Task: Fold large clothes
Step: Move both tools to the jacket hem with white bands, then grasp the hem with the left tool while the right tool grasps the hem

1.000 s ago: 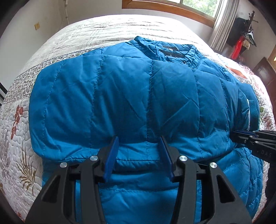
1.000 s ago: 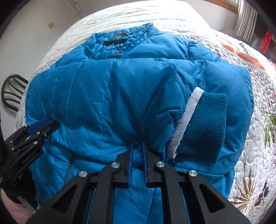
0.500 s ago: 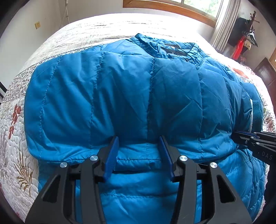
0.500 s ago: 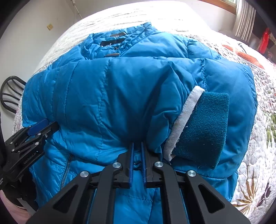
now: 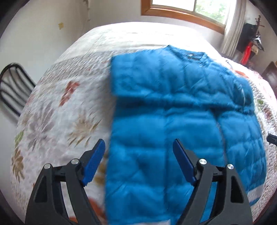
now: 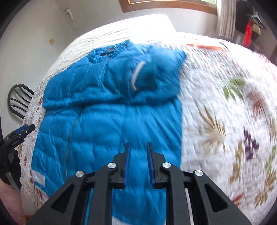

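A blue quilted puffer jacket (image 5: 173,121) lies flat on the bed, collar toward the far end, both sleeves folded across its chest. It also shows in the right wrist view (image 6: 107,124), with a white-edged knit cuff (image 6: 138,76) on top. My left gripper (image 5: 138,150) is wide open and empty above the jacket's near left edge. My right gripper (image 6: 137,152) is slightly open and empty above the jacket's lower right part. The left gripper's tip (image 6: 24,129) shows at the right view's left edge. Both views are motion-blurred.
The bed has a white floral quilt (image 5: 60,112), also wide on the right in the right wrist view (image 6: 225,121). A black metal chair (image 5: 12,90) stands by the bed's left side. A window (image 5: 190,8) and dark furniture (image 5: 249,38) are at the back.
Both grippers have let go of the folded sleeve and pulled back and up from the jacket. The left jaws opened wider; the right jaws opened from shut.
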The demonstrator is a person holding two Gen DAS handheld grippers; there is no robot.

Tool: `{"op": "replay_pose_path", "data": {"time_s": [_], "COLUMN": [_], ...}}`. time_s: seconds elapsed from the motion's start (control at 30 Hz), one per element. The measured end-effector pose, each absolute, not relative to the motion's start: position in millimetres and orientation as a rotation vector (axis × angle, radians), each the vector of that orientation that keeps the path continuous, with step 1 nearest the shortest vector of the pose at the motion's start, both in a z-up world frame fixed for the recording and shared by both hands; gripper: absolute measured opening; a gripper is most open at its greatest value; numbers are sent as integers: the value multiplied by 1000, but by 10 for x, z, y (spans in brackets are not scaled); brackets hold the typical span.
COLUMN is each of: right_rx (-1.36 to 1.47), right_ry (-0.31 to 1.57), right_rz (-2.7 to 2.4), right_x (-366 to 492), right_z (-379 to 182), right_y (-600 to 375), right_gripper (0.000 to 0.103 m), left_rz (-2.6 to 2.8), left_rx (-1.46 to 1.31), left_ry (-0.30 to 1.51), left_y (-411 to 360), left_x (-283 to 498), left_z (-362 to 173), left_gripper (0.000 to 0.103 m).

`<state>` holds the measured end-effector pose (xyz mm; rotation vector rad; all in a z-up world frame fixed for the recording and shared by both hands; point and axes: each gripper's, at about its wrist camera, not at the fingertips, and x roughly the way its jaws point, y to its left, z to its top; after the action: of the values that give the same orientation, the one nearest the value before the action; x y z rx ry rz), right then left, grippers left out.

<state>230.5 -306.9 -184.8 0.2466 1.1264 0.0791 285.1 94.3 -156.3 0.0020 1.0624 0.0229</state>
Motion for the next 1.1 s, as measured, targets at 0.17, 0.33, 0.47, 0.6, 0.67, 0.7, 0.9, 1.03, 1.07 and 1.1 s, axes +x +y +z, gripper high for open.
{"op": "replay_pose_path", "data": {"time_s": [0.17, 0.33, 0.47, 0.6, 0.67, 0.7, 0.9, 1.03, 1.07, 1.1], "right_rx": [306, 360, 447, 494, 513, 523, 560, 565, 563, 568], "right_ry": [1177, 1197, 1210, 1218, 1220, 1216, 1189, 1158, 1162, 1159], "right_rz": [44, 93, 141, 151, 160, 171, 196, 240, 230, 230], "right_x": [1626, 1229, 1046, 982, 974, 976, 969, 960, 966, 965], "right_z": [-2001, -2144, -2327, -2470, -2538, -2564, -2618, -2614, -2629, -2634], "right_y": [-3226, -3225, -3215, -3220, -3214, -3210, -3231, -3174, -3157, -3148], "right_gripper": [31, 43, 48, 48, 48, 49, 50, 41, 39, 36], "left_rz": [79, 82, 54, 25, -3, -14, -82, -144, -140, -136], "left_rx": [-62, -130, -209, -258, -293, -315, -345, -371, -362, -357], "left_ry": [1135, 1171, 1194, 1221, 1228, 1239, 1261, 1274, 1273, 1271], "left_y": [1360, 1548, 1644, 1671, 1678, 1681, 1585, 1467, 1437, 1425], "left_x": [2252, 1867, 1702, 1612, 1597, 1599, 1593, 1571, 1568, 1575], "left_z": [-1696, -1860, -1982, -2123, -2188, -2234, -2347, -2351, -2350, -2339], "left_gripper": [80, 81, 81, 82, 82, 82, 82, 55, 53, 50]}}
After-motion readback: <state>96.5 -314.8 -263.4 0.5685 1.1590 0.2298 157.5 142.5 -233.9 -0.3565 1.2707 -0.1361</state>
